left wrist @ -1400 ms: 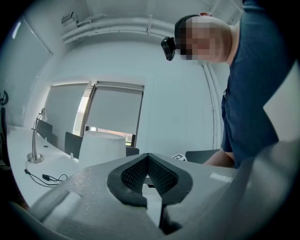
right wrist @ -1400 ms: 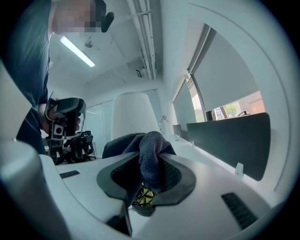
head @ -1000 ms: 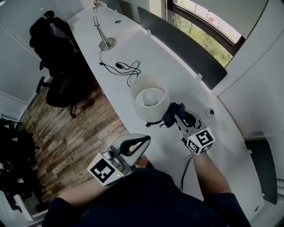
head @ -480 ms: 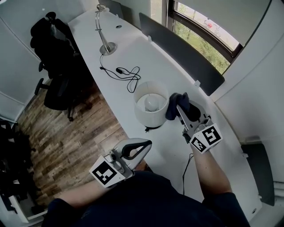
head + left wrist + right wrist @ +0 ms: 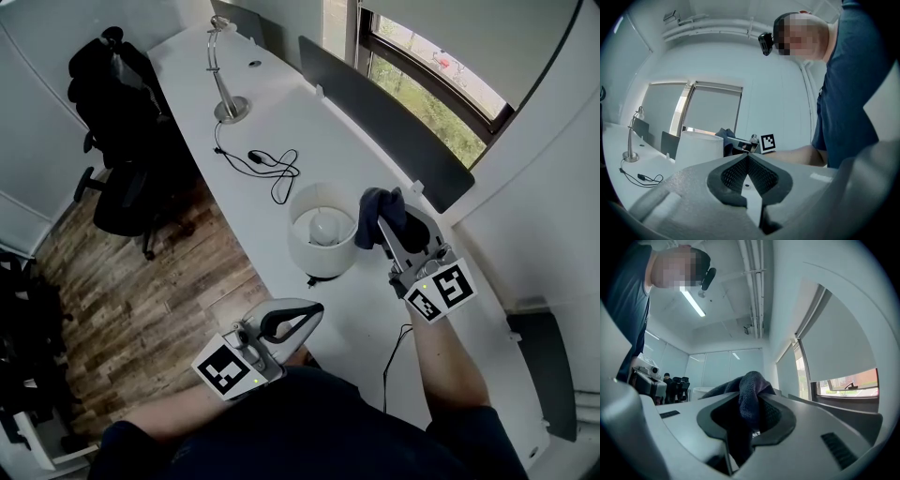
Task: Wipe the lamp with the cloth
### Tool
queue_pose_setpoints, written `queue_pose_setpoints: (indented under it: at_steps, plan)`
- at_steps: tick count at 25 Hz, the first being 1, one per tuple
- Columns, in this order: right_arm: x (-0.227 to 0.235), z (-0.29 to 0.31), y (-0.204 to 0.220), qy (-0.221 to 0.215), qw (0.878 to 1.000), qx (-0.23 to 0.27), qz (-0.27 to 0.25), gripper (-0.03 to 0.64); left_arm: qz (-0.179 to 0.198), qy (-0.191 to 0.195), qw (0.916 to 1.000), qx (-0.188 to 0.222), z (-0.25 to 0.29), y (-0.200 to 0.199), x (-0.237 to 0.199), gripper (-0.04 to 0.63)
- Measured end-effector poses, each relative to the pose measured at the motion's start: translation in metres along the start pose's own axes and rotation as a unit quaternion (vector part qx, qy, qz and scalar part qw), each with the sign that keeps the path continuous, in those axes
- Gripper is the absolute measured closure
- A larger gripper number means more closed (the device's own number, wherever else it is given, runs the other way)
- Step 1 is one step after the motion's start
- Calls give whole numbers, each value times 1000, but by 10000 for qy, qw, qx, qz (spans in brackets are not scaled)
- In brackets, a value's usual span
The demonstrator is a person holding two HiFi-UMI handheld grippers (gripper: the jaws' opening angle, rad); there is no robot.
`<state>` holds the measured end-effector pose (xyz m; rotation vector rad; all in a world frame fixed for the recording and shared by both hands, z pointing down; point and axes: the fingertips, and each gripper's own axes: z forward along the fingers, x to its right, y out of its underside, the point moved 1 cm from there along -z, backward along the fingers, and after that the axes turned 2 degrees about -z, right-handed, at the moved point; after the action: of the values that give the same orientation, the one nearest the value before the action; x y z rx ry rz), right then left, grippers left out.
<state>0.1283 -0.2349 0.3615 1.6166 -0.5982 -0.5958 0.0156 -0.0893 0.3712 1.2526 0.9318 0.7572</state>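
A lamp with a white drum shade stands on the white desk; its bulb shows from above. The shade shows in the left gripper view too. My right gripper is shut on a dark blue cloth, held at the shade's upper right rim. The cloth bulges out between the jaws in the right gripper view. My left gripper hangs shut and empty near the desk's front edge, below the lamp.
A silver gooseneck desk lamp stands at the desk's far end, its black cord coiled behind the shade. A dark divider panel lines the window side. A black office chair stands on the wooden floor at left.
My right gripper has carried the cloth up and a little right along the shade's right side, toward its top rim. The left gripper has barely moved.
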Motion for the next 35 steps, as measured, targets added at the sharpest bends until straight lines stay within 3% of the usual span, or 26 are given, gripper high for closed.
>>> queue_pose_setpoints:
  at_steps: [7, 23, 28, 35]
  plan:
    - [16, 5, 61, 162, 9983, -536, 133, 523, -22, -131, 9998, -146, -4, 7, -5, 594]
    - [30, -4, 154, 318, 9862, -1615, 199, 523, -98, -312, 9992, -228, -14, 15, -7, 594]
    - [29, -19, 151, 401, 9857, -1628, 177, 523, -118, -270, 9995, -146, -14, 16, -3, 594]
    - [16, -39, 112, 525, 9894, -1348, 96, 523, -49, -103, 9999, 5, -15, 10, 7, 594]
